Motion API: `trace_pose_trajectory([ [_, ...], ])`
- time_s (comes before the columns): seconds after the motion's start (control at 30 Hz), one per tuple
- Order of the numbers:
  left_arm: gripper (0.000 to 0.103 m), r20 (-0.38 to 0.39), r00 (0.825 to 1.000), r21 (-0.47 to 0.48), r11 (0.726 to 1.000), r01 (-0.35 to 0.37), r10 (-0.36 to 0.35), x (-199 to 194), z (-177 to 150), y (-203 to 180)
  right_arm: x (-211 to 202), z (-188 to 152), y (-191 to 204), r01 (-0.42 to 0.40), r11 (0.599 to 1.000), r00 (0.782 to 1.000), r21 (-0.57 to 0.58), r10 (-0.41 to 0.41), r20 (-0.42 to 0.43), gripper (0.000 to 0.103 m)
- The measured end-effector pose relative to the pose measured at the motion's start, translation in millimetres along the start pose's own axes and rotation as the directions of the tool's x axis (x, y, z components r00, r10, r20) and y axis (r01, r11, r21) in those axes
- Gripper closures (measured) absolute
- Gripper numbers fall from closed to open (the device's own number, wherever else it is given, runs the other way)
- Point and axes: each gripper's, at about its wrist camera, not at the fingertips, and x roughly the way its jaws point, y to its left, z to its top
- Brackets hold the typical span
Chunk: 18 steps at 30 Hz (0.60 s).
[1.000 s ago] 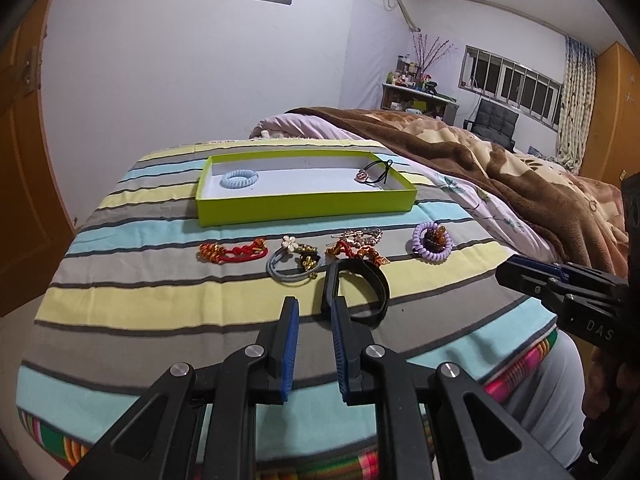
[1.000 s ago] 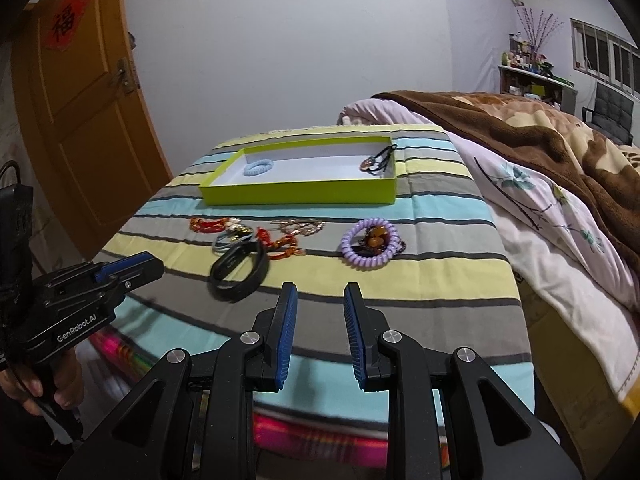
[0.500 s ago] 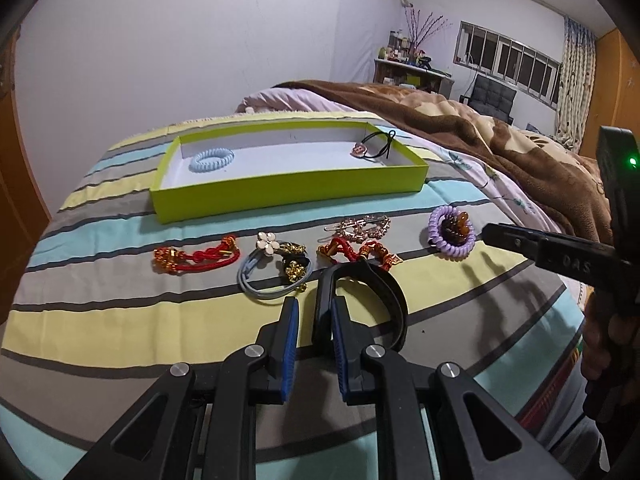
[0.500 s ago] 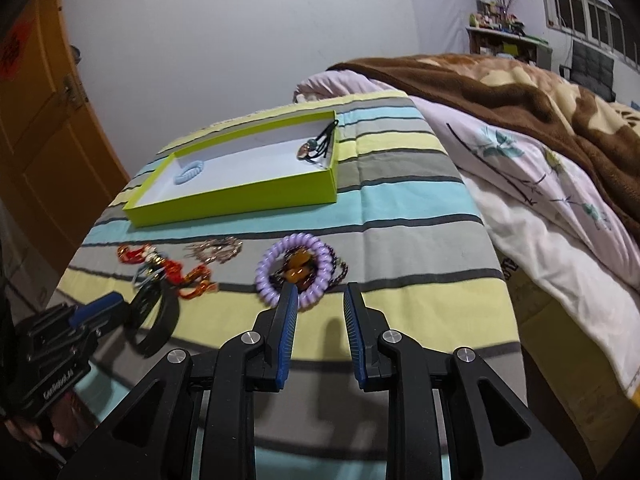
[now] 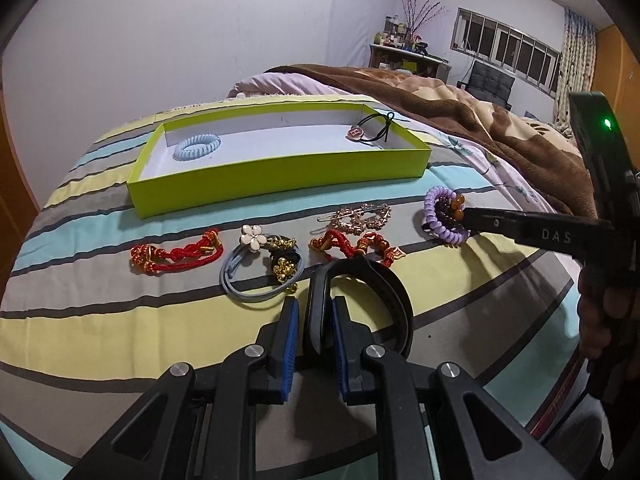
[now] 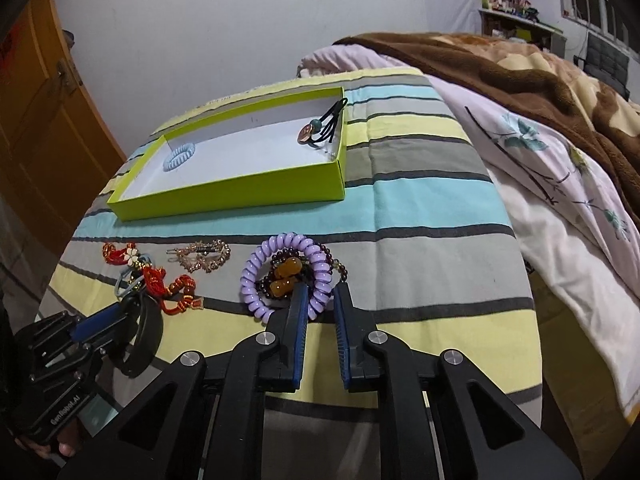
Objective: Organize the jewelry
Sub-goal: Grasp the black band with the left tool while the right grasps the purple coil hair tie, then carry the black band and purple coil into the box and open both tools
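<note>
Lilac coil hair tie (image 6: pixel 286 276) sits between your closing right gripper (image 6: pixel 320 300) jaws, bound for the green tray (image 6: pixel 240 194) ahead; your left gripper (image 5: pixel 314 316) pinches a black band (image 5: pixel 384 292).

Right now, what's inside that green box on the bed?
The green box holds a pale blue coil hair tie at one end and a black hair tie with a round pink charm at the other. Its near wall hides the closest strip of floor.
</note>
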Motion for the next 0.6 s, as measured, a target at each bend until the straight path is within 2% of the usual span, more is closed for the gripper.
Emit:
trace_pose_trajectory([
  [0.23, 0.087, -0.002, 1.000, -0.009, 1.000, 0.008, -0.008, -0.2, 0.1, 1.2, 12.5, 14.3, 6.2, -0.020, 0.997, 0.994, -0.079, 0.012, -0.105, 0.089],
  [0.47, 0.088, 0.000, 1.000, -0.007, 1.000, 0.001, -0.001, -0.8, -0.8, 1.3, 11.0, 7.3, 17.4, 0.042, 0.991, 0.997, -0.125, -0.051, -0.063, 0.094],
  [0.6, 0.091, 0.007, 1.000, -0.017, 1.000, -0.003, 0.003, -3.9, -2.7, 3.6, 2.1, 4.4, 16.8, 0.059, 0.992, 0.998, -0.110, -0.062, -0.030, 0.094],
])
